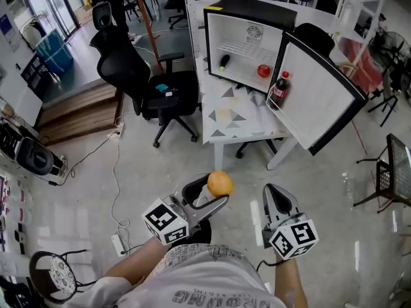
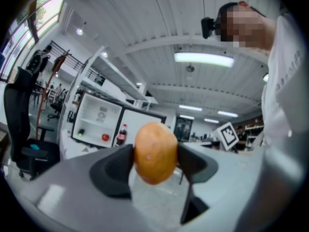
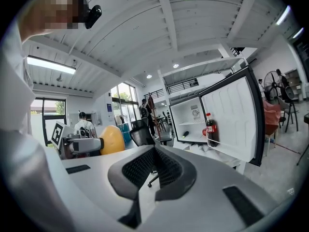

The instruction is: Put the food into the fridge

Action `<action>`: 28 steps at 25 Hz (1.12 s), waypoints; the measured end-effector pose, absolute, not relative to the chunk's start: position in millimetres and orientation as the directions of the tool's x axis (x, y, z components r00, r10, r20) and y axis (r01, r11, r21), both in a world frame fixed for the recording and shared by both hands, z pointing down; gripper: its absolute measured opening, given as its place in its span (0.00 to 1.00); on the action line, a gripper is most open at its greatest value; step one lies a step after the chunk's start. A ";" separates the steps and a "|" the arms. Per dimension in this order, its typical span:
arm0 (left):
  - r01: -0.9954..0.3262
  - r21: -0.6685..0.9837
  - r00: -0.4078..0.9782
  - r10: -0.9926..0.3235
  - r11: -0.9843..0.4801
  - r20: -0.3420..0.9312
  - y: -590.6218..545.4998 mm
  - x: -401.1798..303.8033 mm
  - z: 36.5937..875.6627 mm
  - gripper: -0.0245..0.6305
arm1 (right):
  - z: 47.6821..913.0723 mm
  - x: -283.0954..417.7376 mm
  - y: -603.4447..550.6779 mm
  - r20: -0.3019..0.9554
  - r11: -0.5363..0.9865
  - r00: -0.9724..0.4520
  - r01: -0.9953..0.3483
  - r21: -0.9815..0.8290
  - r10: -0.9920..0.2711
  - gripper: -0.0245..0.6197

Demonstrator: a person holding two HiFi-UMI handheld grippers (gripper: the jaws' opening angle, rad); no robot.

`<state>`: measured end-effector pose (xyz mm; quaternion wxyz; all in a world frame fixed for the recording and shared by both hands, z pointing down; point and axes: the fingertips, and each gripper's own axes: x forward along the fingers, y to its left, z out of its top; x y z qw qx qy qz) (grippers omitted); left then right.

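Note:
An orange is clamped between the two black pads of my left gripper, low over the floor in front of me. The left gripper view shows the orange held at its sides by that gripper. My right gripper hangs beside it, shut and empty; its pads meet in the right gripper view, where the orange shows at the left. Ahead stands a small white fridge with its door swung open. Inside lie a red fruit and a dark item.
A cola bottle stands in the door shelf. The fridge sits on a white patterned table. A black office chair is left of it, a black wire chair at the right. A power strip and cable lie on the floor.

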<state>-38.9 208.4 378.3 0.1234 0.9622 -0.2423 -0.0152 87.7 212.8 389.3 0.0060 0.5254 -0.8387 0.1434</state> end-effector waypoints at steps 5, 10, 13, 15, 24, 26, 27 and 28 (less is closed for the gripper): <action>-0.460 0.248 0.885 -0.464 -0.853 0.045 159.5 -46.2 382.6 0.49 | 398.4 82.3 167.5 0.175 0.396 -0.442 -0.885 -0.246 -0.880 0.04; -0.455 0.257 0.887 -0.459 -0.852 0.051 111.1 -53.2 387.9 0.49 | 403.5 73.9 121.6 0.192 0.390 -0.441 -0.885 -0.255 -0.877 0.04; -0.446 0.265 0.892 -0.449 -0.855 0.053 83.4 -57.0 390.1 0.49 | 404.0 69.7 95.7 0.202 0.380 -0.433 -0.889 -0.255 -0.878 0.04; -0.444 0.272 0.893 -0.446 -0.854 0.056 64.7 -60.1 391.8 0.49 | 403.4 68.0 78.6 0.208 0.369 -0.424 -0.893 -0.256 -0.882 0.04; -0.410 0.288 0.910 -0.409 -0.865 0.068 -14.8 -69.5 394.3 0.49 | 403.2 63.7 3.7 0.227 0.320 -0.378 -0.913 -0.254 -0.898 0.04; -0.402 0.290 0.914 -0.401 -0.868 0.067 -30.7 -70.7 395.3 0.49 | 405.2 62.9 -9.4 0.232 0.307 -0.367 -0.916 -0.257 -0.901 0.04; -0.397 0.292 0.916 -0.396 -0.870 0.065 -38.3 -71.4 395.6 0.49 | 406.2 62.3 -15.5 0.236 0.300 -0.361 -0.918 -0.258 -0.902 0.04; -0.391 0.293 0.918 -0.390 -0.872 0.064 -45.8 -72.1 395.3 0.49 | 406.8 61.4 -21.9 0.241 0.293 -0.355 -0.921 -0.258 -0.903 0.04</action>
